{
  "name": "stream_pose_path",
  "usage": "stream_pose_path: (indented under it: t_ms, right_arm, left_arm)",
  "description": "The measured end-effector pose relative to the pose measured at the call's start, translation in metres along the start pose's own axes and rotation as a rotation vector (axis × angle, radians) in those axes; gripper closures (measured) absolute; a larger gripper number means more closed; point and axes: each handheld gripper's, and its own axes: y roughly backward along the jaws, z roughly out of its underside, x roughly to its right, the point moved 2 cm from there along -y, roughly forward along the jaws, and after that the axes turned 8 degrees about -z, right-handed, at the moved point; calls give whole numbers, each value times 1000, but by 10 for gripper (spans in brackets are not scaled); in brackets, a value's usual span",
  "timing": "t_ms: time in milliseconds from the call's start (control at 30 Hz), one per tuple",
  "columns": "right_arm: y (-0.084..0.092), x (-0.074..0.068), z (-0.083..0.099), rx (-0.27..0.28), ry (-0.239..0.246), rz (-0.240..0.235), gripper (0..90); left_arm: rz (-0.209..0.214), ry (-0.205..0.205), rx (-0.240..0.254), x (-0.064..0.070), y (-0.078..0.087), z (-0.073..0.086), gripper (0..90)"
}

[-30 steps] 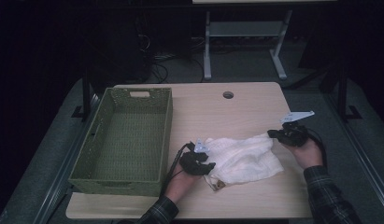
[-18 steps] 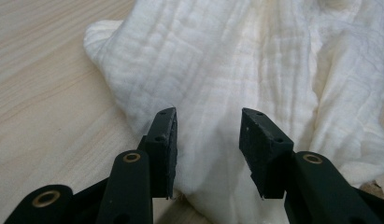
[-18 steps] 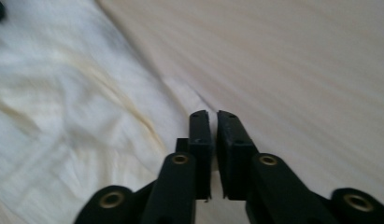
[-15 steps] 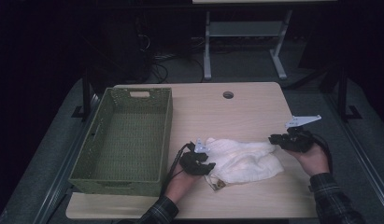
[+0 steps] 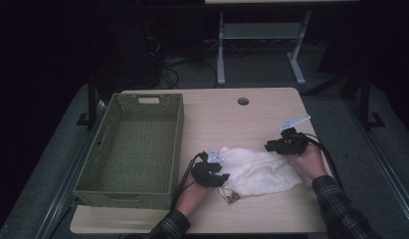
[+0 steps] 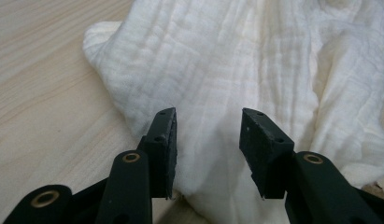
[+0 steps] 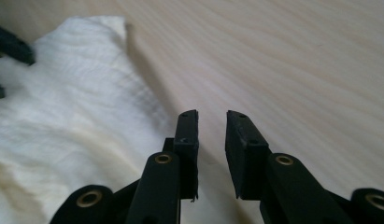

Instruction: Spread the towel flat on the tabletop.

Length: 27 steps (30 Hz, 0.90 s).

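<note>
A crumpled white muslin cloth (image 5: 259, 170) lies on the pale wooden surface (image 5: 232, 124), in the lower middle of the high view, just right of a green woven rectangular basket (image 5: 135, 149) that takes up the left part of the surface. A small brown tag (image 5: 233, 197) peeks out at the cloth's lower left edge.

The left tongs (image 5: 223, 175) sit at the cloth's left end, low and centre in the high view. In the left gripper view these tongs (image 6: 208, 135) stand about half open, and the cloth (image 6: 255, 70) spreads from between the two black jaws up across the whole upper right of the frame. A fold of it lies in the gap, but the pads (image 6: 167, 140) do not press on it, so nothing is gripped.

The right tongs (image 5: 269, 147) are at the cloth's upper right edge, right of centre in the high view, with the person's hand (image 5: 306, 159) behind them. In the right gripper view they (image 7: 211, 140) are parted by a narrow gap, their jaws having just been opening, and only bare wood shows between them. The cloth (image 7: 63, 121) lies to the left of the jaws there, its edge just beside the left jaw, filling the left part of the frame.
</note>
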Motion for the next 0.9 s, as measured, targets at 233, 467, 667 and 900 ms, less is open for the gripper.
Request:
stream_pose_path:
  t_ms: [233,467,667,900]
  right_arm:
    - [-1,-18,10,-42,43,-51,879]
    - [3,-42,26,-81,86,-93,894]
    - [-1,-55,44,-131,84,-126,895]
    - [9,-57,41,-89,95,-118,888]
  left_arm:
    - [-4,3,12,0,3,-3,548]
    - [-11,24,27,-1,8,-3,548]
    - [-13,7,21,-1,7,-4,548]
    - [-21,12,26,-1,8,-5,544]
